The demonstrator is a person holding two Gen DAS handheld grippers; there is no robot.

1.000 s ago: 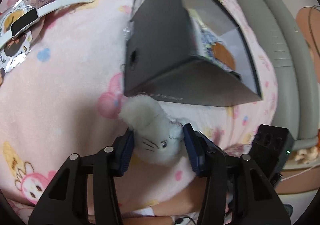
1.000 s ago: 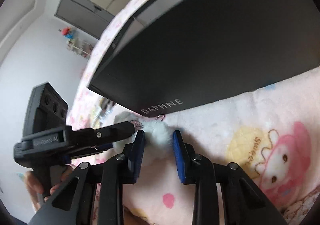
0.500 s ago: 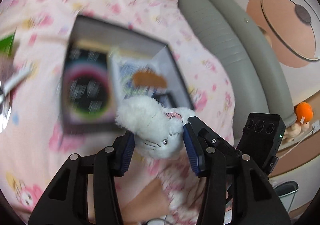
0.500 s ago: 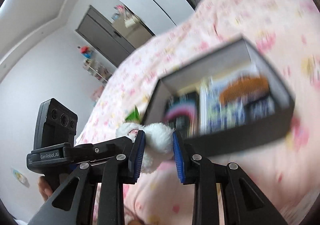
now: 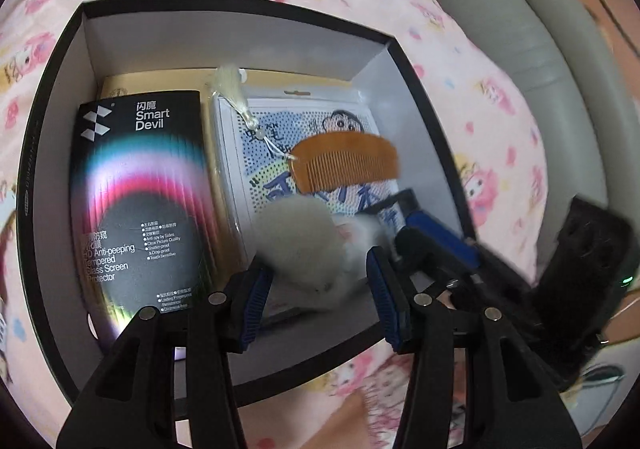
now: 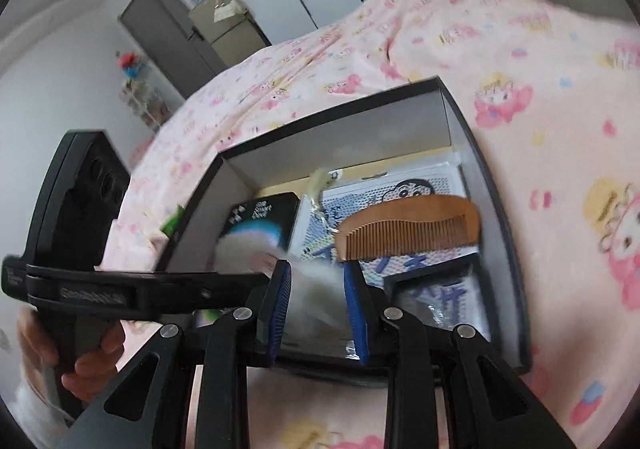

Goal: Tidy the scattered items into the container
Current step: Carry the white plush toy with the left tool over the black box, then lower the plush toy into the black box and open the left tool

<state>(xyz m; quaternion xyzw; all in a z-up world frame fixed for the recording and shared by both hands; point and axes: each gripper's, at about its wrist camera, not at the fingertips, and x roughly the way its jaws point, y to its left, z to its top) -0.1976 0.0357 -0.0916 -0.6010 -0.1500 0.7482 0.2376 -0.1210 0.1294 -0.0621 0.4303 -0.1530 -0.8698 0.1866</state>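
Both your tongs grip 1 white plush toy (image 5: 304, 249), blurred, held over the near end of the open black box (image 5: 48, 153).
Left tongs (image 5: 320, 293): blue pads pressed on the toy's 2 sides, medium spread.
Right tongs (image 6: 316, 305): narrower spread, pads closed on the toy's other end; they show at the toy's right in the left wrist view.
The box sits on the pink cartoon-print bed cover (image 5: 460, 61).
Inside the box: black Smart Devil screen-protector pack (image 5: 140, 209) along its left wall; a cartoon-print packet (image 5: 316, 145) to the right of it; a wooden comb (image 5: 348, 163) with a pale tassel (image 5: 232, 89) on top of that packet.
Your hand (image 6: 92, 353) holds the left tongs' handle, outside the box.
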